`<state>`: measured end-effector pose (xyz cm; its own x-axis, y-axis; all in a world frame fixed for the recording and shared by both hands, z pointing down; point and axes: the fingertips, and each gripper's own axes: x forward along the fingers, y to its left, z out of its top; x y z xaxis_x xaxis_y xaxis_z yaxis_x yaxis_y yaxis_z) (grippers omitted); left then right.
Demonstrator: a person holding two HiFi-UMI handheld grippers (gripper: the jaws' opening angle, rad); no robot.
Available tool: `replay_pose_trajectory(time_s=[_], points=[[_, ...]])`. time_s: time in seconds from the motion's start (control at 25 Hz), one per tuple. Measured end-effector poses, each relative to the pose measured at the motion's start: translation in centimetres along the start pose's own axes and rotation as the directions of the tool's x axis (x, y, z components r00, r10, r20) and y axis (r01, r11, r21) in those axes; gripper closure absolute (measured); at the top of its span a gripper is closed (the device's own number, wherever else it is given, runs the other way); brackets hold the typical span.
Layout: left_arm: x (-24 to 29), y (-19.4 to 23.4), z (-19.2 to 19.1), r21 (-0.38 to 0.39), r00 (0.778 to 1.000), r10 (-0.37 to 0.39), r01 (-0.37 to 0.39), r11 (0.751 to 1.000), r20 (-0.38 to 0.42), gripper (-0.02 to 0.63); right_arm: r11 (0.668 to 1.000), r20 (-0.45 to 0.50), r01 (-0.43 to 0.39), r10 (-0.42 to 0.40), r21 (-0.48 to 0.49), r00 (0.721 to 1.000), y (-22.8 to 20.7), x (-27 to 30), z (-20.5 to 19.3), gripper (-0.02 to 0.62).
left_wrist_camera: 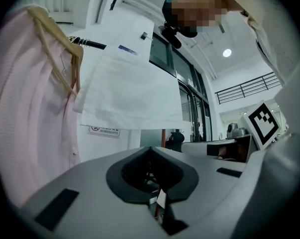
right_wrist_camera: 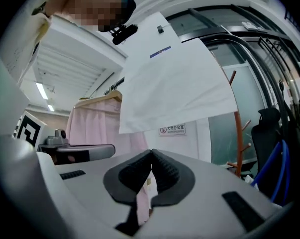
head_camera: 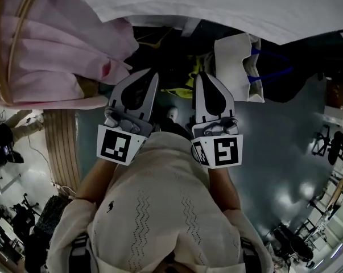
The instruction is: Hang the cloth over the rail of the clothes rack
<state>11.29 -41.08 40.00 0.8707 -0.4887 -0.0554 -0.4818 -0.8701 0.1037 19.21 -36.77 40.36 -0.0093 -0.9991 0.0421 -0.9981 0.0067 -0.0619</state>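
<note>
The white cloth [head_camera: 228,4] hangs folded over the rack's black rail [left_wrist_camera: 92,44], spreading wide across the top of the head view. It also fills the upper middle of the left gripper view as the white cloth [left_wrist_camera: 130,83] and of the right gripper view as the white cloth [right_wrist_camera: 174,83]. Both grippers are held low, close to the person's chest and apart from the cloth. My left gripper [head_camera: 154,71] is shut with nothing between its jaws, which meet tip to tip [left_wrist_camera: 150,148]. My right gripper [head_camera: 199,74] is shut and empty too, its pads touching [right_wrist_camera: 150,153].
A pink garment [head_camera: 52,44] hangs on a wooden hanger [left_wrist_camera: 55,49] left of the cloth. A white bag with blue straps [head_camera: 239,61] and dark items lie below the rack. An orange coat stand [right_wrist_camera: 238,128] and a black chair [right_wrist_camera: 269,128] stand at the right.
</note>
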Motion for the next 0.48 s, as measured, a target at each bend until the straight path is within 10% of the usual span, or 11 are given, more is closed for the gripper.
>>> replay_pose_trajectory(time_s=[0.48], points=[[0.45, -0.52, -1.02, 0.009, 0.999, 0.025, -0.025, 1.0, -0.021, 0.594, 1.0, -0.021, -0.019, 0.02, 0.019, 1.0, -0.31, -0.23, -1.06, 0.577]])
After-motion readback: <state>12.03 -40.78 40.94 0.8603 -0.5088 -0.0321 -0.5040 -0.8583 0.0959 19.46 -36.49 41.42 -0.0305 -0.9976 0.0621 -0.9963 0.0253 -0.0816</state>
